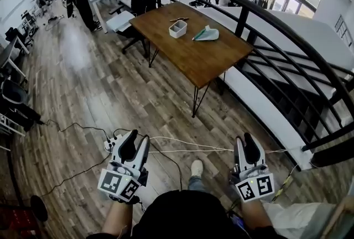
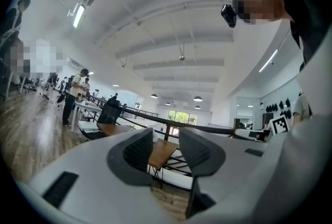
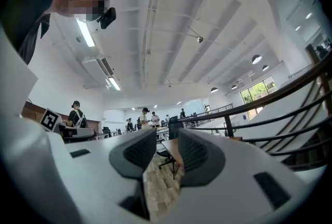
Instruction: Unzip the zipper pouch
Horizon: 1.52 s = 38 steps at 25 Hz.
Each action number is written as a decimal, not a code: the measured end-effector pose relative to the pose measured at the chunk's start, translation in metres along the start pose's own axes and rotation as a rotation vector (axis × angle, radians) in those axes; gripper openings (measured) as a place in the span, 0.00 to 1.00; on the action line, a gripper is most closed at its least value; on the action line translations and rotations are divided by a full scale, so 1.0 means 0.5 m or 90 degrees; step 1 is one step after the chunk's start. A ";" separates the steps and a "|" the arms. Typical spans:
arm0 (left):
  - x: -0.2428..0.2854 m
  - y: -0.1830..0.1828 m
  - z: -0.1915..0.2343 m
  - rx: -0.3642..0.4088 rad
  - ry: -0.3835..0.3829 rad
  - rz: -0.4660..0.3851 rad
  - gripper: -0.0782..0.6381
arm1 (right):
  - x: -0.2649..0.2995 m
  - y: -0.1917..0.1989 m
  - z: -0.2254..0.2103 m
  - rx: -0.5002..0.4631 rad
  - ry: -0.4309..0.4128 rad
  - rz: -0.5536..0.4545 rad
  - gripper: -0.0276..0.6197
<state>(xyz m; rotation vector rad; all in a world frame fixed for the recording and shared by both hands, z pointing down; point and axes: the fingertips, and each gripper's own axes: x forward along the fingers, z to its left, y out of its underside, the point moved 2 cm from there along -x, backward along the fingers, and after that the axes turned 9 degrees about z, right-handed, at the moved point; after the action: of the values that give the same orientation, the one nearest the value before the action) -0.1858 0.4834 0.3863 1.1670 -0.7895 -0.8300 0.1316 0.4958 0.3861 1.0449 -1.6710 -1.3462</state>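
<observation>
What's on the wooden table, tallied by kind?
Zipper pouch, pale green: 1
Small white box: 1
Thin stick-like item, too small to identify: 1
Total: 3

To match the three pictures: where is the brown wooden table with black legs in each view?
Head view: the brown wooden table stands upper centre.
Left gripper view: the table shows small, between the jaws.
Right gripper view: the table shows small, between the jaws.
Shared landmark: the black metal railing beside it.
</observation>
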 end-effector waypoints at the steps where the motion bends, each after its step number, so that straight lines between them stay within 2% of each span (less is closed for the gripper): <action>1: 0.017 -0.003 0.003 0.002 -0.002 -0.001 0.31 | 0.015 -0.003 -0.013 0.000 -0.001 -0.002 0.22; 7: 0.124 -0.027 0.013 0.008 -0.024 -0.009 0.32 | 0.099 -0.028 -0.102 -0.006 -0.005 -0.003 0.22; 15: 0.270 -0.041 -0.006 0.004 -0.043 -0.009 0.41 | 0.178 -0.052 -0.234 0.000 -0.011 0.005 0.31; 18: 0.305 -0.042 -0.012 -0.002 -0.048 -0.009 0.42 | 0.191 -0.061 -0.266 0.003 -0.013 0.007 0.32; 29: 0.347 -0.031 0.010 -0.010 -0.062 0.007 0.43 | 0.223 -0.049 -0.305 0.014 -0.008 0.023 0.32; 38: 0.426 -0.058 0.075 -0.006 -0.032 0.002 0.43 | 0.310 -0.069 -0.306 0.001 0.014 0.019 0.31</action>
<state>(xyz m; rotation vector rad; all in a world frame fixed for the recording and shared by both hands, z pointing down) -0.1206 0.2753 0.3864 1.1397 -0.8272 -0.8624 0.2136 0.2913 0.3876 1.0284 -1.6651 -1.3092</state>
